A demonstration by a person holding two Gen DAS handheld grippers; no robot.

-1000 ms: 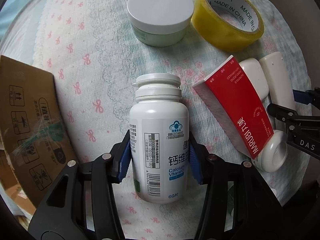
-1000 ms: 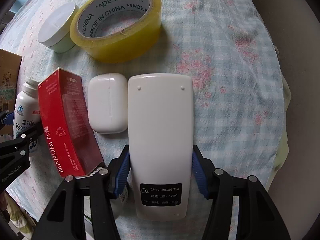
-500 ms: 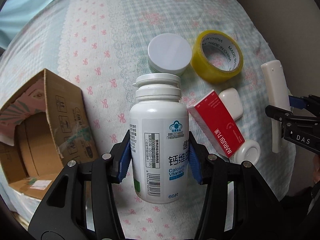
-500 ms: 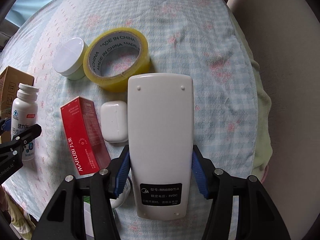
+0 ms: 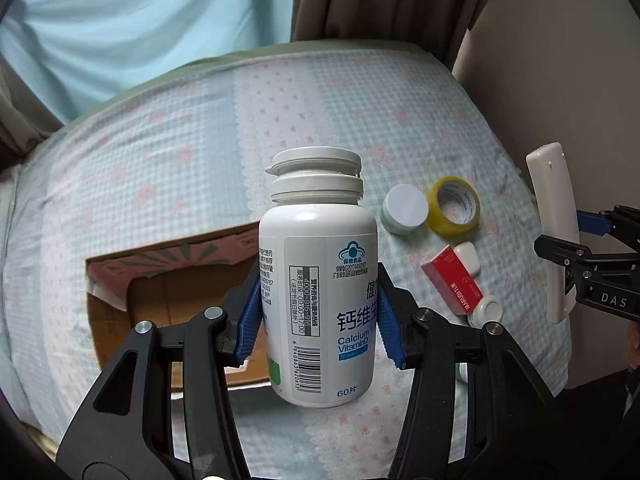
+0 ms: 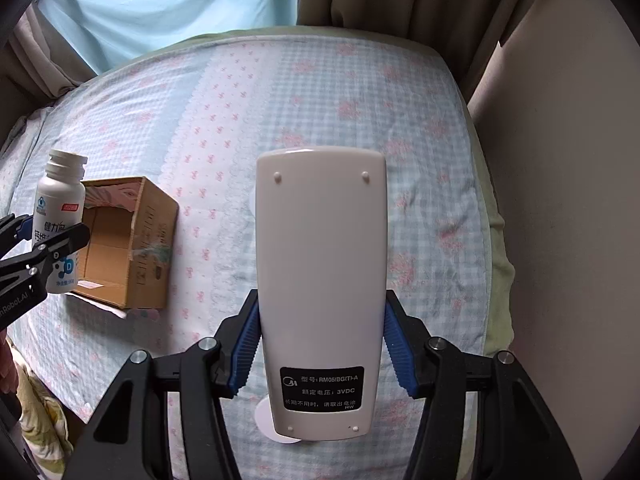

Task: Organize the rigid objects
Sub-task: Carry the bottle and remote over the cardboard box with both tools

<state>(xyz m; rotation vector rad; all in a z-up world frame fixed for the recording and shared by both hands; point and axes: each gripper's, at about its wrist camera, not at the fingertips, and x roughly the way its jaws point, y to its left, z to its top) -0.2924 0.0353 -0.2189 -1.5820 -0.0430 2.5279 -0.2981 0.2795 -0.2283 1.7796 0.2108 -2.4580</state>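
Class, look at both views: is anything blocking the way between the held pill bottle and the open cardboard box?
Nothing visible does. The left gripper holds the pill bottle in the air beside the cardboard box, whose open top shows no lid or object across it.

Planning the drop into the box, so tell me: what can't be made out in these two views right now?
- Cardboard box floor: left wrist view, hidden behind the vitamin bottle and left gripper.
- Tape roll, red carton and jar: right wrist view, hidden behind the remote in the right gripper.
- Remote's button side: faces away in both views.
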